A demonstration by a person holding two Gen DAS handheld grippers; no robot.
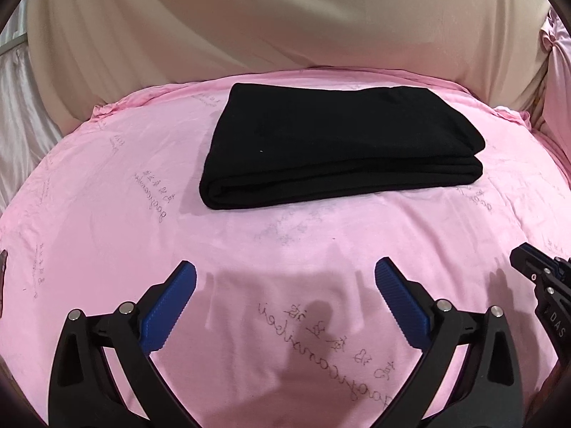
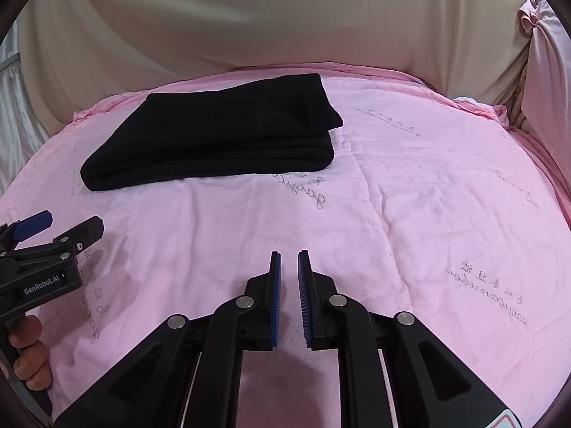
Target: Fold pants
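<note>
The black pants (image 1: 342,146) lie folded into a thick rectangle on the pink cloth (image 1: 107,214), toward its far side. They also show in the right wrist view (image 2: 214,139), up and to the left. My left gripper (image 1: 285,274) is open and empty, hovering over the cloth well short of the pants. It shows at the left edge of the right wrist view (image 2: 60,230). My right gripper (image 2: 289,260) has its blue pads nearly together with a narrow gap and nothing between them. It stands to the right of the pants, apart from them.
The pink cloth (image 2: 428,196) carries printed writing and covers a rounded surface. Beige drapery (image 1: 285,18) hangs behind it. A pink satin bundle (image 2: 539,35) sits at the far right. Fingers of a hand (image 2: 28,349) hold the left gripper's handle.
</note>
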